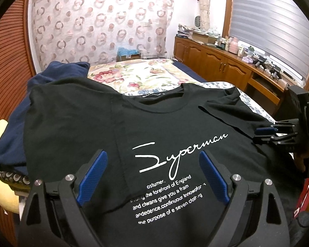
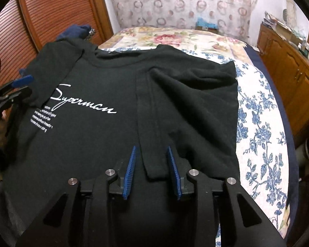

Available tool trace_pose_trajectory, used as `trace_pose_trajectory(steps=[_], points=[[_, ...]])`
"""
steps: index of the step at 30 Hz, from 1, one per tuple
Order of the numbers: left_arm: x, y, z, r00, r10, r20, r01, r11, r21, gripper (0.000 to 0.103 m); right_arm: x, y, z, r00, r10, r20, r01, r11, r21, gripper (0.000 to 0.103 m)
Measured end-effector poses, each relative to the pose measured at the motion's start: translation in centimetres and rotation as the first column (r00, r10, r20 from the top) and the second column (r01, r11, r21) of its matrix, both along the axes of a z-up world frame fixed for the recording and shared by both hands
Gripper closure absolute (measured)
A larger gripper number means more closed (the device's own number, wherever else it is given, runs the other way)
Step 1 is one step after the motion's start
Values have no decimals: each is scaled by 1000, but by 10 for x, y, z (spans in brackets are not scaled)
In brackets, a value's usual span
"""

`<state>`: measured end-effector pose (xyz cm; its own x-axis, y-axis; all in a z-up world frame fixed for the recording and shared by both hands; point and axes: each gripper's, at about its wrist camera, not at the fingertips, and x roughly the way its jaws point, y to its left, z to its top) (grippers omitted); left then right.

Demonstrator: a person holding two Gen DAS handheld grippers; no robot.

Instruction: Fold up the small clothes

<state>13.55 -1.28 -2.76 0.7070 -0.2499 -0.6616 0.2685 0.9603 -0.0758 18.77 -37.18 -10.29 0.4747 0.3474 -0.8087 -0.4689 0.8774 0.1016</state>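
Note:
A black T-shirt [image 1: 158, 123] with white "Superman" lettering lies front-up on the bed; it also shows in the right wrist view [image 2: 117, 86]. Both its sides are folded inward: a left flap [image 1: 72, 123] and a right flap with sleeve [image 2: 187, 103]. My left gripper [image 1: 153, 156] is open and empty above the shirt's lower left part. My right gripper [image 2: 151, 150] is open, its blue pads either side of the right flap's lower edge. Each gripper also shows in the other view, the right one [image 1: 265, 132] at the shirt's right edge, the left one [image 2: 20, 84] at its left.
The bed [image 2: 257, 123] has a blue-flowered sheet and a floral cover [image 1: 134, 74] further back. A dark blue garment [image 1: 51, 76] lies at the shirt's left. Wooden cabinets [image 1: 216, 61] with clutter stand at the right, a slatted wooden door [image 1: 8, 61] at the left.

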Motion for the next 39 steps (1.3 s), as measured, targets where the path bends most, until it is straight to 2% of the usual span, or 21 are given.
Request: trace_pose_trajectory(steps=[8, 9, 11, 14, 21, 25, 26, 32, 39], points=[[0, 0, -1, 1000, 6, 1, -6, 1000, 4, 12, -6, 8, -2, 998, 21, 53, -16, 996, -92, 70], [0, 0, -1, 1000, 6, 1, -6, 1000, 4, 12, -7, 8, -2, 998, 25, 61, -18, 995, -101, 72], [0, 0, -1, 1000, 5, 1, -5, 1000, 3, 12, -7, 6, -2, 997, 20, 80, -11, 994, -113, 91], [0, 0, -1, 1000, 6, 1, -6, 1000, 3, 12, -4, -1, -1, 997, 11, 70, -5, 997, -83, 99], [-1, -1, 0, 1000, 12, 1, -12, 1000, 2, 12, -14, 0, 14, 998, 56, 38, -57, 998, 41, 100], [0, 2, 3, 1000, 17, 4, -17, 1000, 0, 12, -20, 10, 17, 995, 100, 8, -100, 992, 71, 98], [1, 3, 4, 1000, 17, 5, -17, 1000, 1, 12, -20, 12, 16, 995, 99, 8, -99, 993, 62, 92], [9, 17, 13, 998, 50, 28, -51, 999, 15, 12, -6, 5, 20, 998, 63, 27, -64, 996, 54, 71], [32, 50, 28, 991, 126, 51, -127, 992, 23, 12, 44, -27, 27, 996, -38, 75, 37, 999, 15, 70]])
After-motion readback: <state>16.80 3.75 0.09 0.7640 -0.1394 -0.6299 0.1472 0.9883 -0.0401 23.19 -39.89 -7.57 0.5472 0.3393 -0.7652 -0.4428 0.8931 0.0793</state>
